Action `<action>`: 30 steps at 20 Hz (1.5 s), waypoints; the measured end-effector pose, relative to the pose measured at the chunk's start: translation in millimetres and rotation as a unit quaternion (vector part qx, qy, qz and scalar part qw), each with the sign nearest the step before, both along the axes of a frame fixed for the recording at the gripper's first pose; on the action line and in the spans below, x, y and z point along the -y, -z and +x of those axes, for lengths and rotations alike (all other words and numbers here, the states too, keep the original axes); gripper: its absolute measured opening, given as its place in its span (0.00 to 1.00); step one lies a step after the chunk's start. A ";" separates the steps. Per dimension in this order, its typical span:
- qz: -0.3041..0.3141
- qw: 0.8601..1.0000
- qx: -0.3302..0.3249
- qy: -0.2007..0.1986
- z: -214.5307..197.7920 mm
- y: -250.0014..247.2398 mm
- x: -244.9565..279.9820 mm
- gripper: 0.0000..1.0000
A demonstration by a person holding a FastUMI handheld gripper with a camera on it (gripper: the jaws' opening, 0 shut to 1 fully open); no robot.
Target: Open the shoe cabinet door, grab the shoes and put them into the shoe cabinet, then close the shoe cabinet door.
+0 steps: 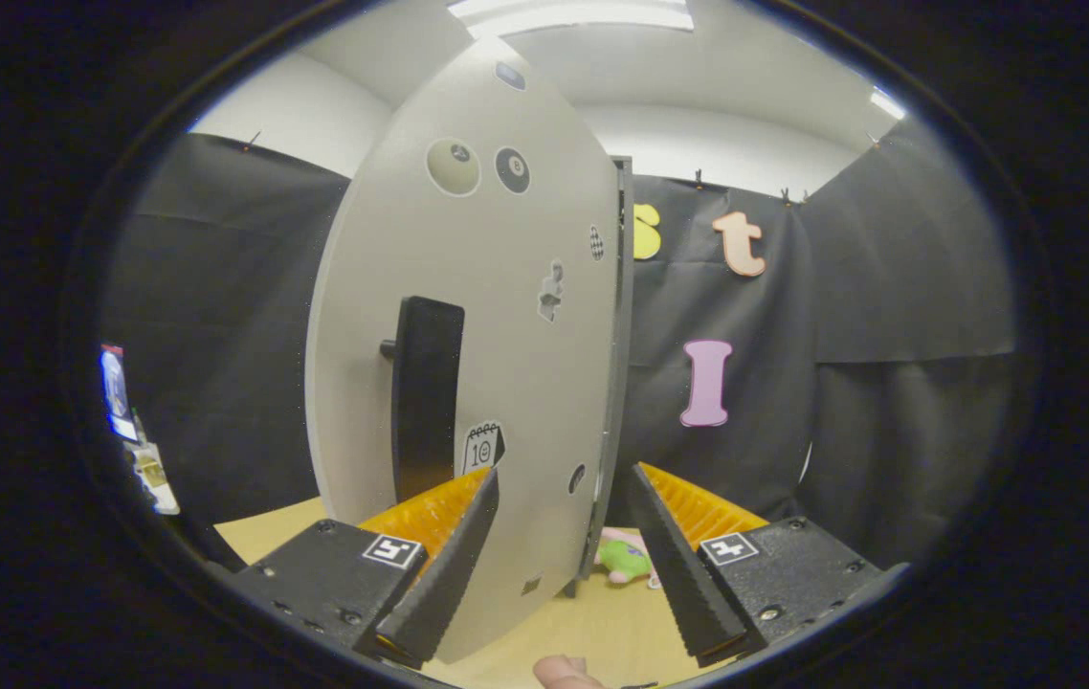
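The white cabinet door (468, 287) stands swung out, nearly edge-on to me, with stickers on its face. A tall black handle (425, 392) sticks out from that face, just beyond my left finger (449, 565). My gripper (564, 471) is open, and the door's lower free edge passes between its fingers without either one visibly pressing on it. Low on the wooden surface (592, 622), past the door's edge and beside my right finger (669, 565), lies a small pink and green item (623, 558); I cannot tell whether it is a shoe.
Black cloth walls close the booth behind and to both sides. A few small objects (119, 392) stand at the far left. A person's fingertip (564, 673) shows just below the fingers.
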State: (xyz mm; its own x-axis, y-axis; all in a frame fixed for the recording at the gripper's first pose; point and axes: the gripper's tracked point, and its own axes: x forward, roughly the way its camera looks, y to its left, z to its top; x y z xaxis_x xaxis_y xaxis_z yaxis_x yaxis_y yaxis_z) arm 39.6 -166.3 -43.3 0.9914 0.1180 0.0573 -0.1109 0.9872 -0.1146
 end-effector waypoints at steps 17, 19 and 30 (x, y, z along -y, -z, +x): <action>0.020 0.998 -0.028 -0.046 16.5 43.2 -130.8 0.97; 0.026 0.999 -0.026 -0.020 9.5 47.8 -127.6 0.99; 0.025 0.996 -0.061 0.062 -76.6 91.1 -116.1 0.99</action>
State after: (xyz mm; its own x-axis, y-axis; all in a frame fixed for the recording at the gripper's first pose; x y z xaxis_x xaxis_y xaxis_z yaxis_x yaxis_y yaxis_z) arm -37.0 -50.2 -134.4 0.9981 -0.0063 -0.0617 0.0027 0.9983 -0.0581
